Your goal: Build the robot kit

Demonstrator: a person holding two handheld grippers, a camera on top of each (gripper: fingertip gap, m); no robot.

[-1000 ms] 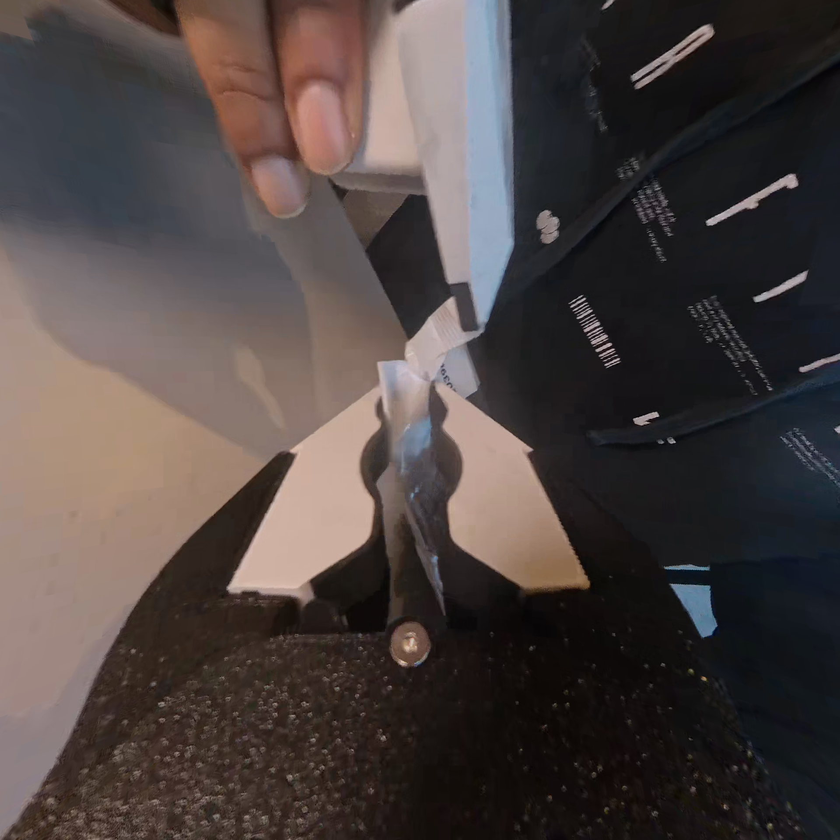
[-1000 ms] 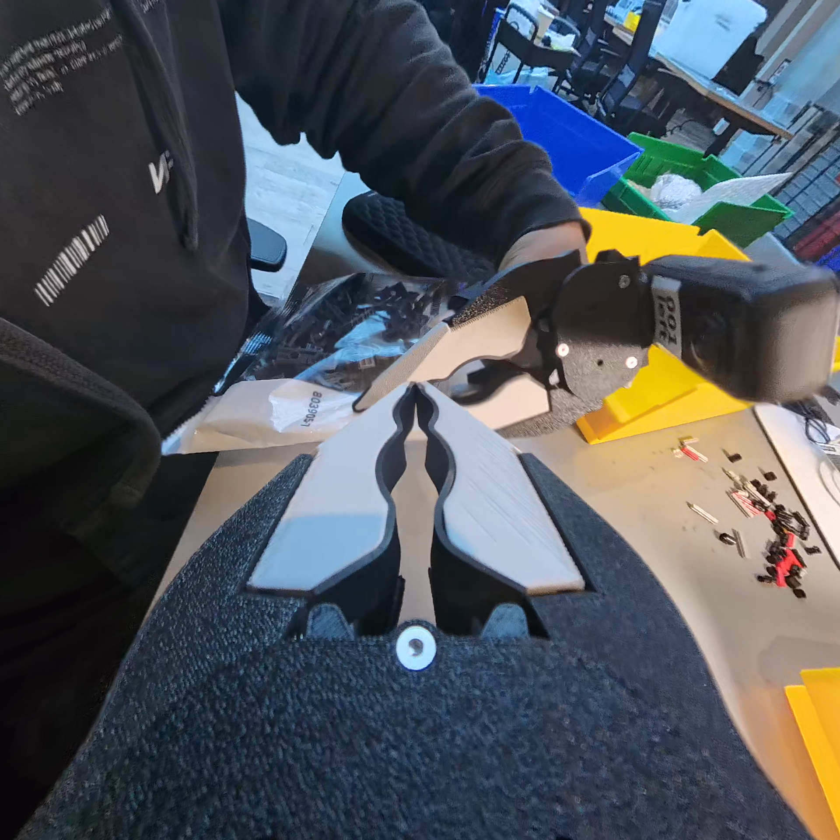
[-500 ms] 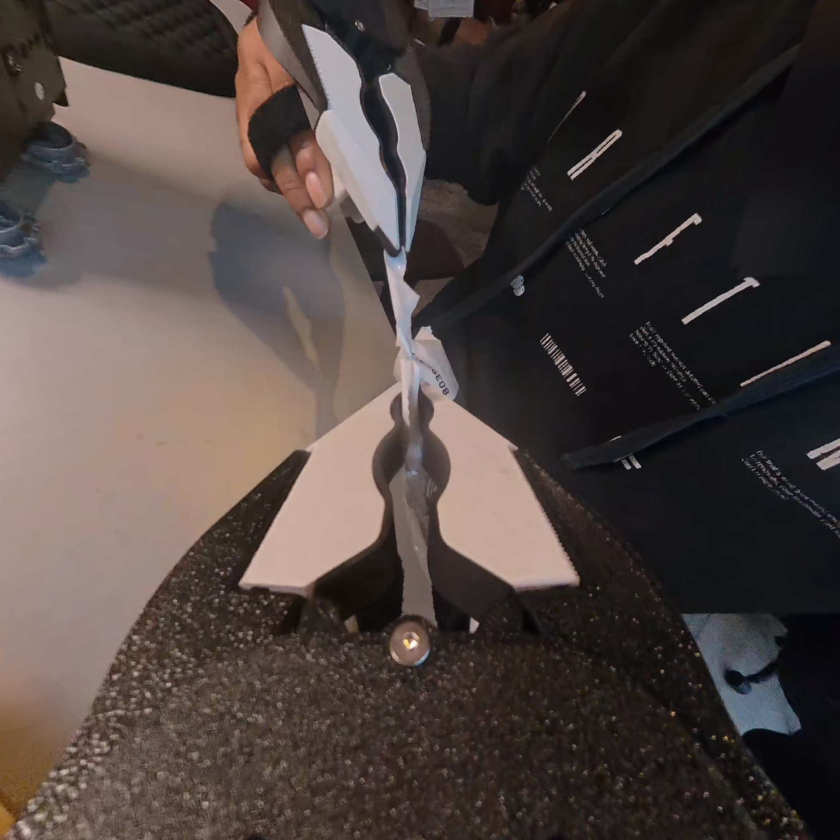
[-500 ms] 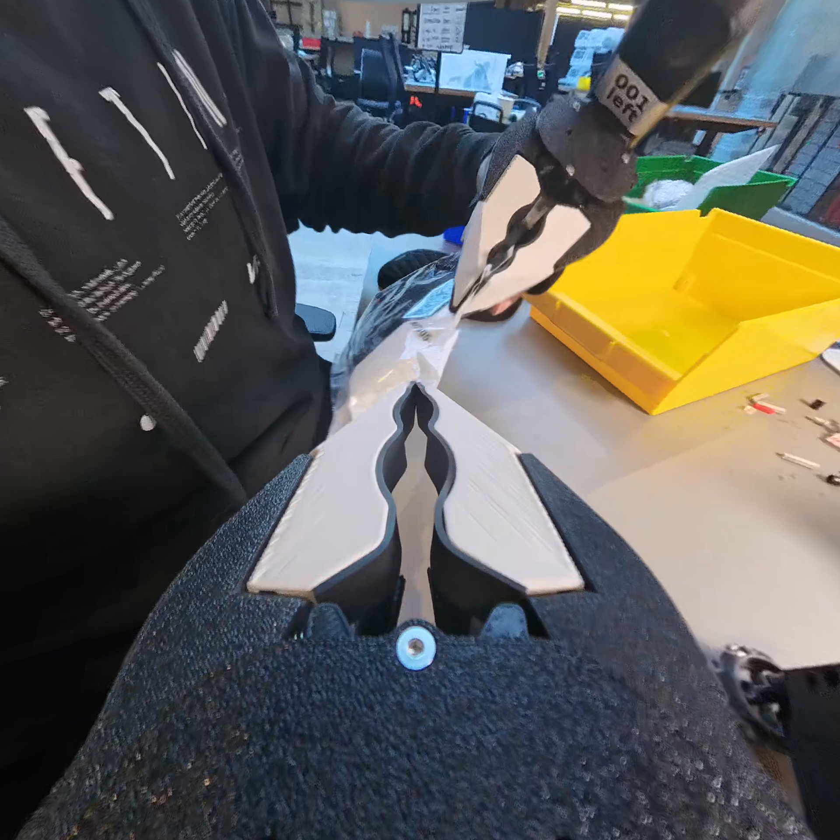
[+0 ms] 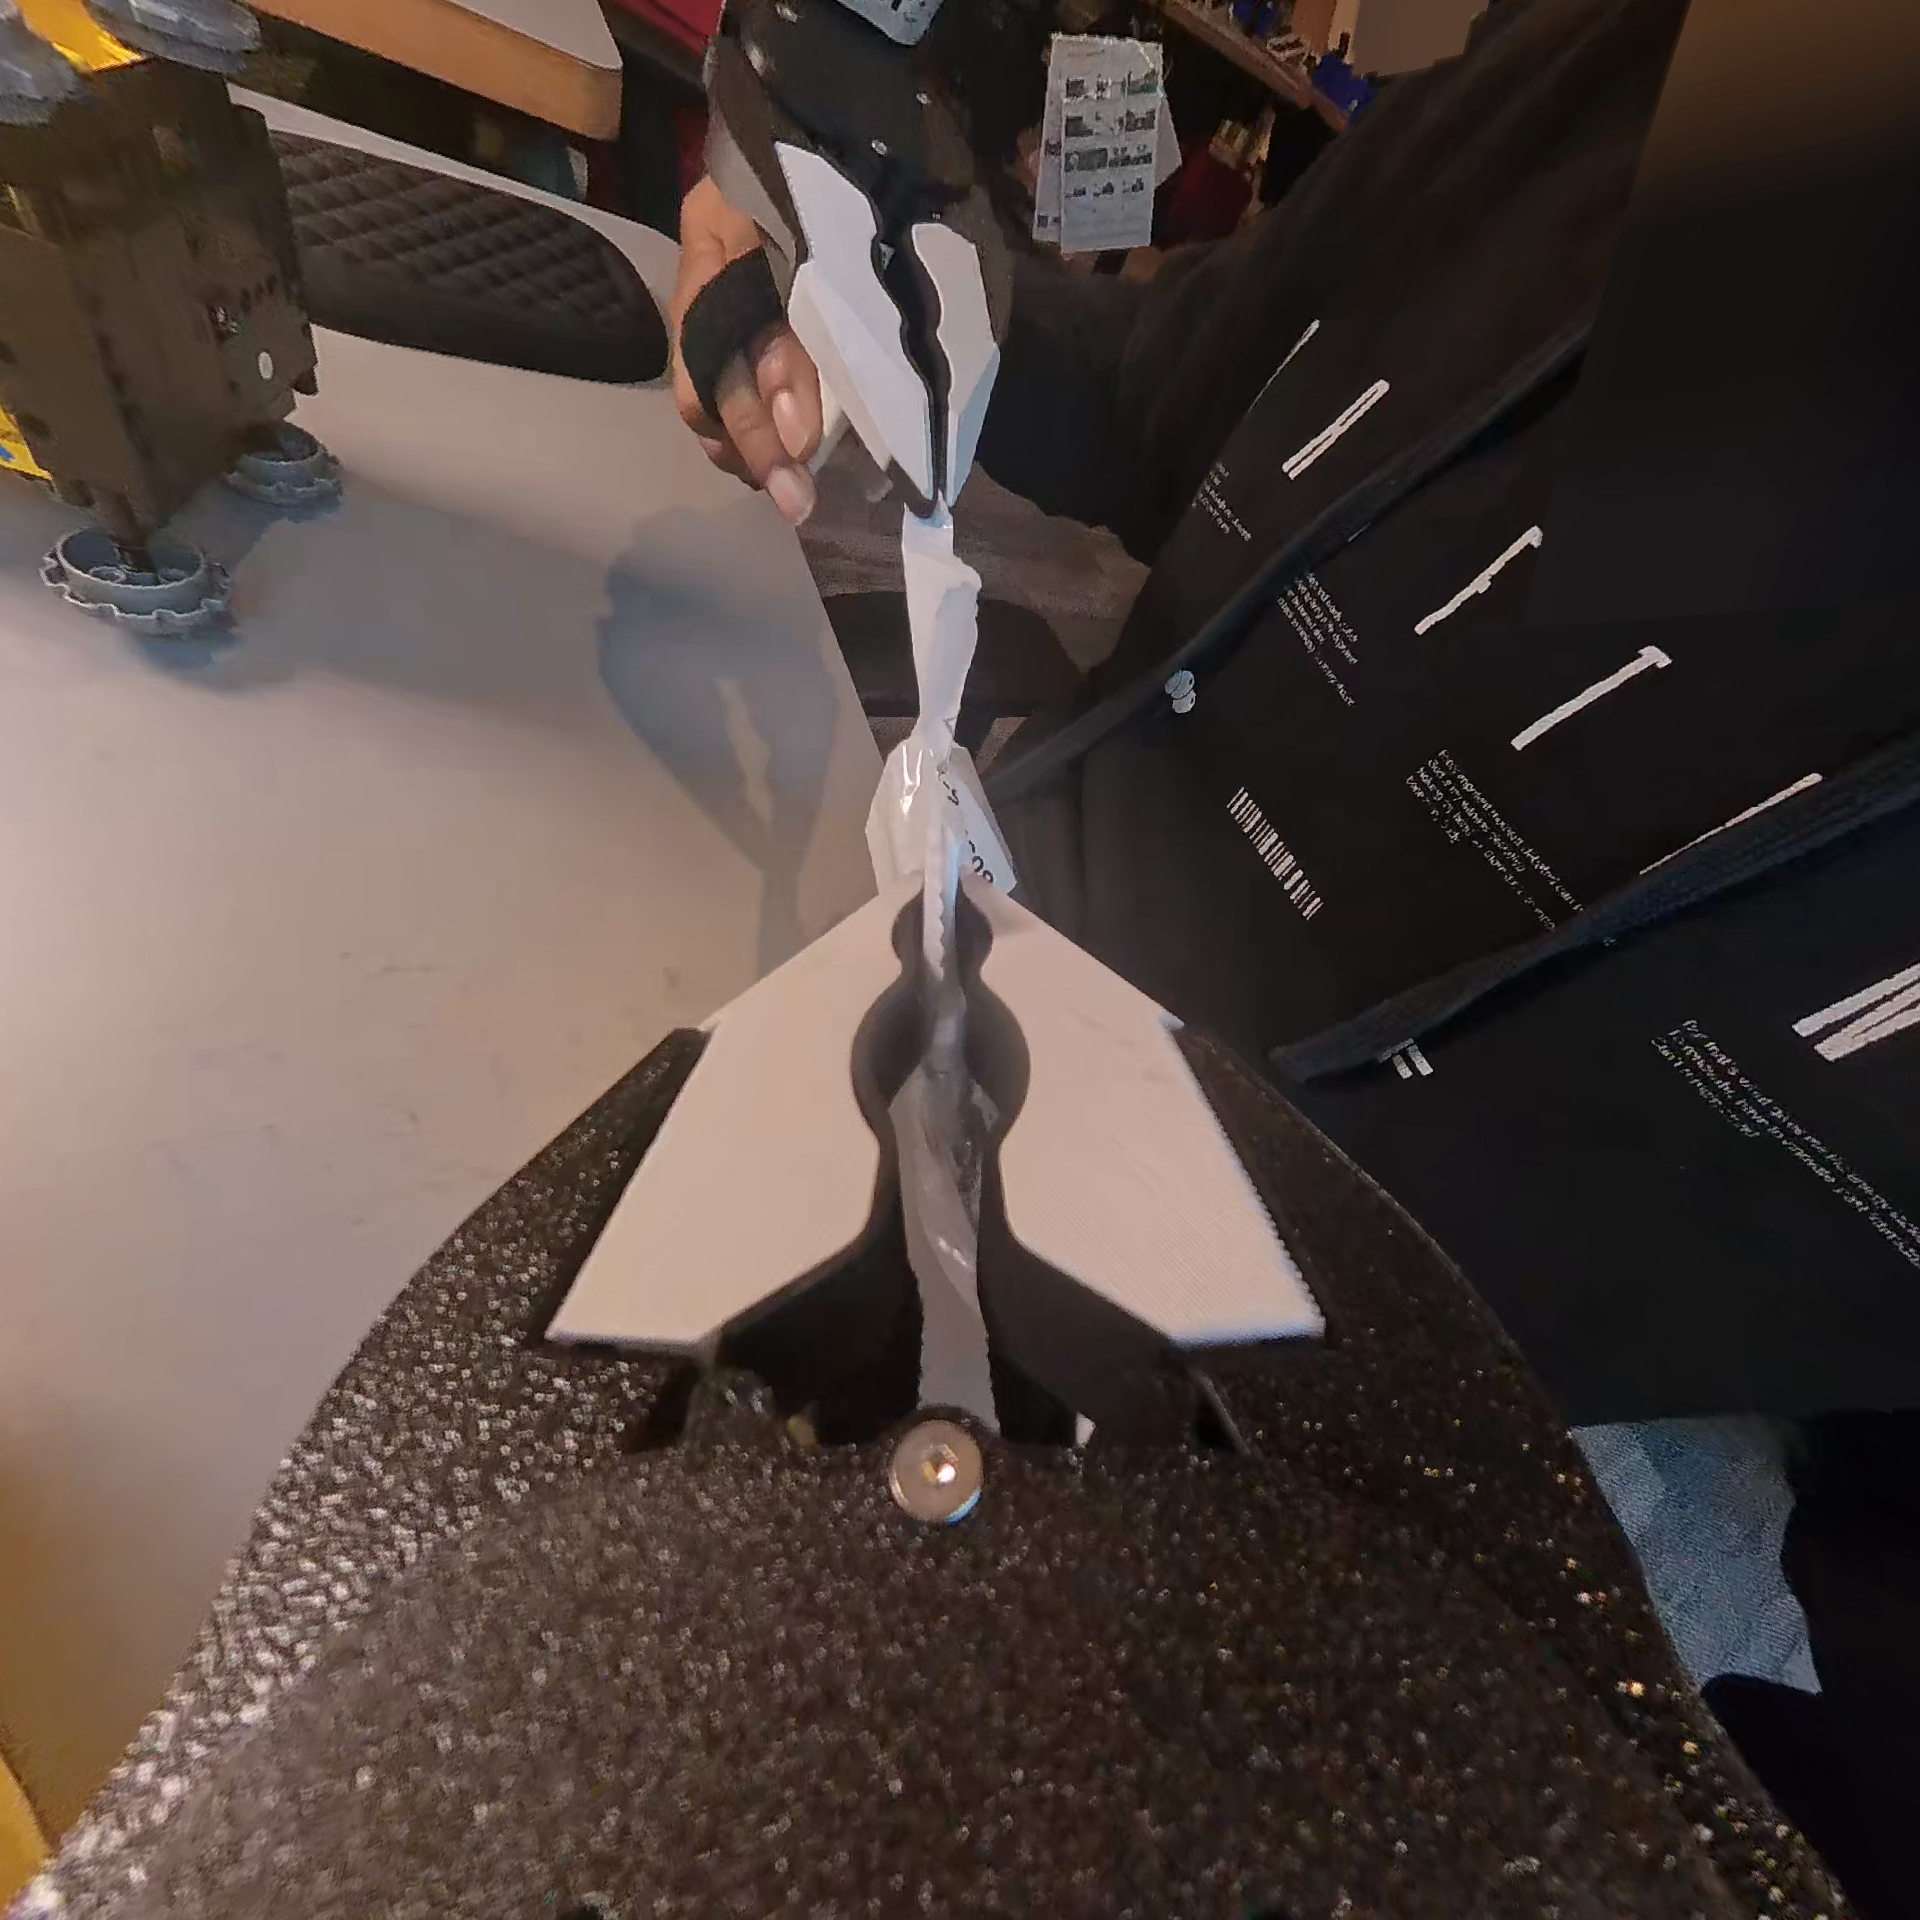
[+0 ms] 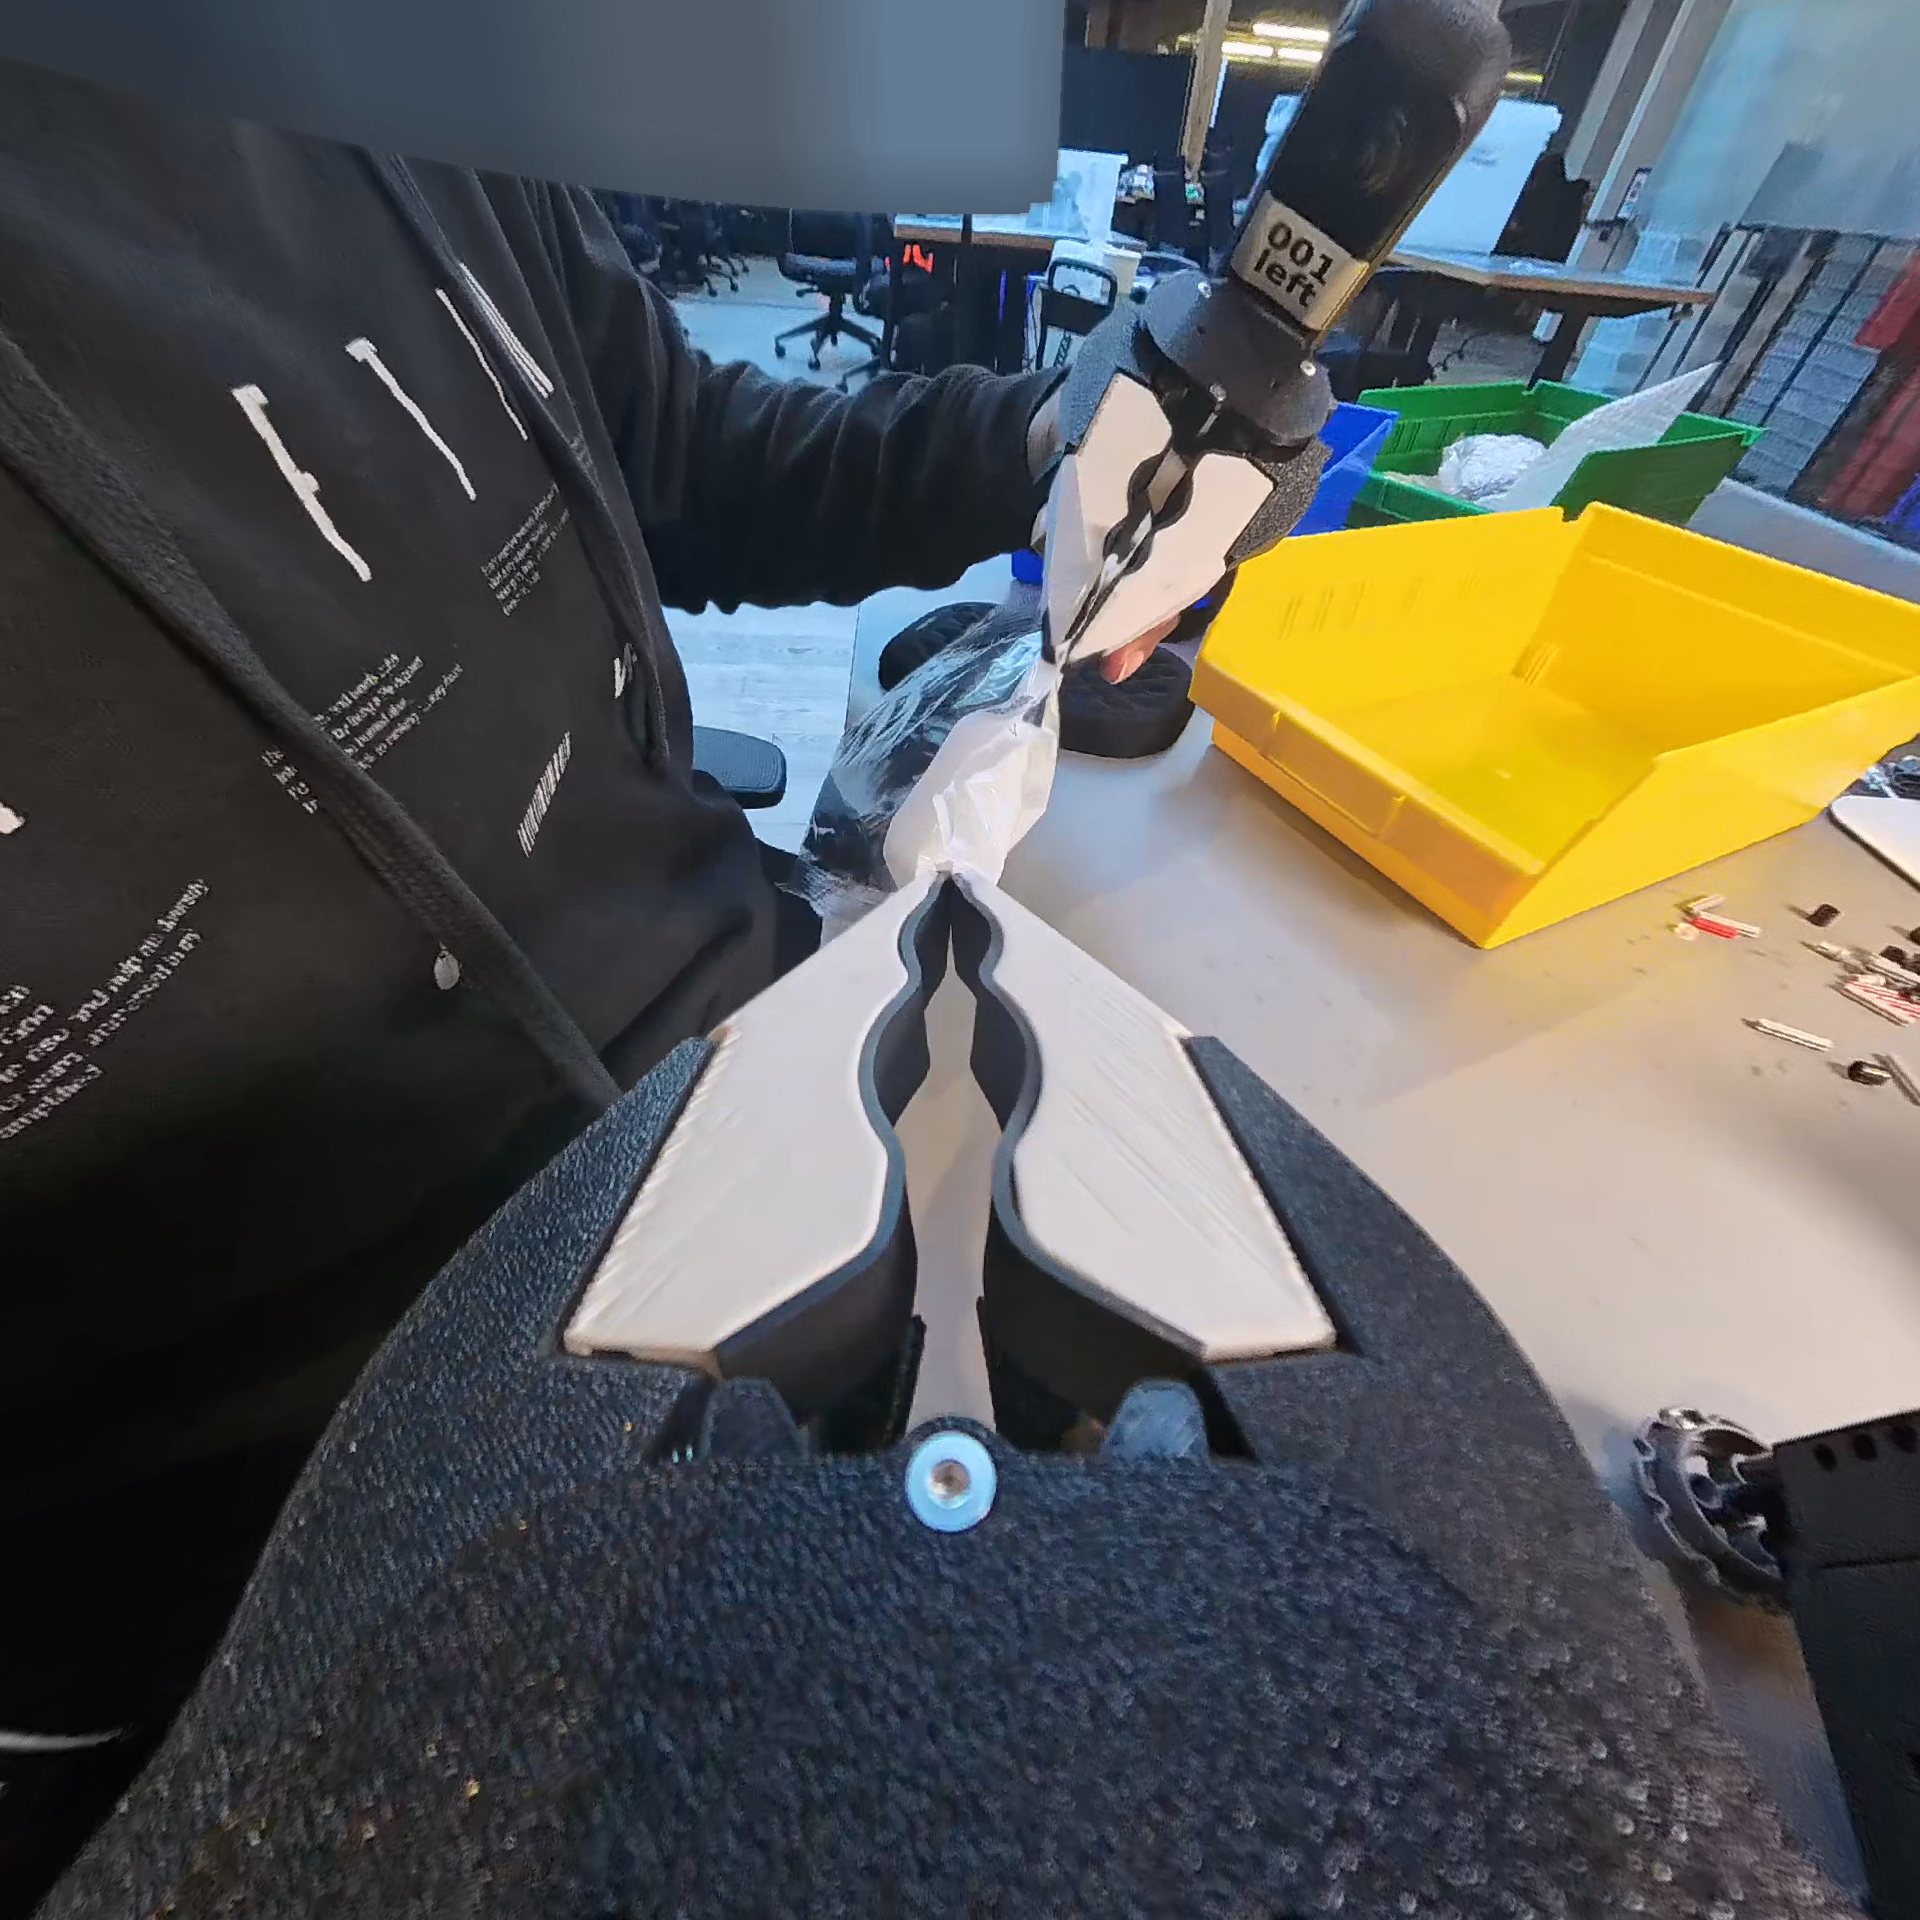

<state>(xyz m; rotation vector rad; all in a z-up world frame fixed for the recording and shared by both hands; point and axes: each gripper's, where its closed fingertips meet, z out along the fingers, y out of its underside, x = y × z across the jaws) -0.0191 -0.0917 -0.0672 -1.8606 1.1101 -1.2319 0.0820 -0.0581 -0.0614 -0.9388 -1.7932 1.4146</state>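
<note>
The left gripper (image 5: 940,904) has its ribbed white jaws closed on a thin plastic bag (image 5: 940,665), the crinkled film running back through the scalloped black gap between them. The right gripper (image 6: 948,888) has its jaws pinched together at the tips on the other end of the same bag, with only a narrow wavy slit behind. The bag hangs in the air between the two, above the near edge of the bench (image 6: 1351,1039), beside the person's black hooded top (image 6: 312,727). Its stretch between the grippers is twisted into a white, wrinkled rope; in the right wrist view the clear, glossy body of the bag bulges out to the side with small dark pieces inside (image 6: 914,748). Both gripper bodies are black with a coarse, grainy surface.

The bench top is smooth and pale grey. Toward its far right edge sits an open-fronted yellow plastic bin (image 6: 1558,707), with a green bin (image 6: 1558,436) behind it. Small loose black and red-and-white parts (image 6: 1860,977) lie scattered near the right edge. A blocky black device on round ribbed feet (image 5: 145,312) stands at the other end.
</note>
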